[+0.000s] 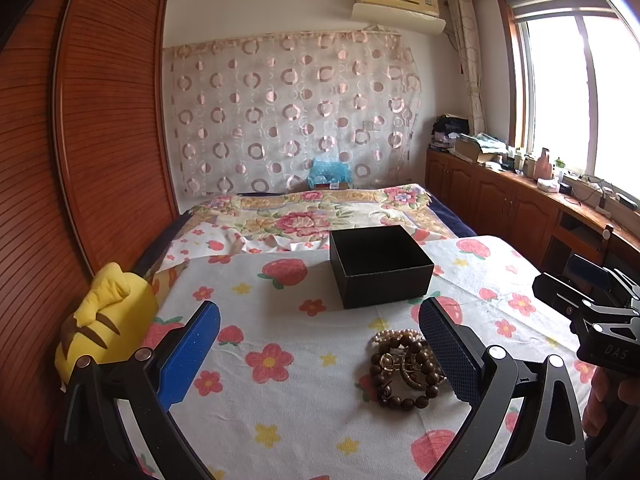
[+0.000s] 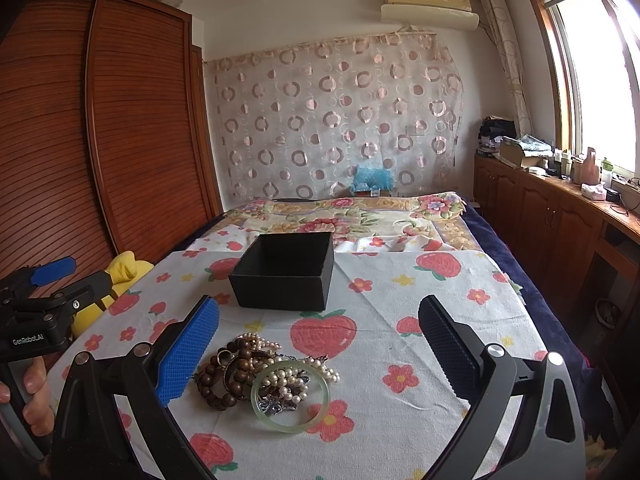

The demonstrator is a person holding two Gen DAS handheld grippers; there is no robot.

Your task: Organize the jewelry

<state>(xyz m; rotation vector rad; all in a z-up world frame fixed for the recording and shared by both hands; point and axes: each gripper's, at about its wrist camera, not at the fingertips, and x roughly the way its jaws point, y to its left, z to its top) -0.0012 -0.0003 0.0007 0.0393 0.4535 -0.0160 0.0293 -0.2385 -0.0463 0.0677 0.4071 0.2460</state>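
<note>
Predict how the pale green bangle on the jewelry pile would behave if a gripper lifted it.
The green bangle looks like a rigid, glossy ring, so it would likely keep its shape but might slip between pads. Pearl strands lie inside it, so they could snag and drag along. It looks like glass or jade, so probably breakable if dropped.

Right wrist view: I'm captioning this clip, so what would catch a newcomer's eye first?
A tangled jewelry pile, with a pale green bangle at its front, lies on the strawberry-print cloth. Behind it sits an open black box. Both hand-held grippers are open.
</note>
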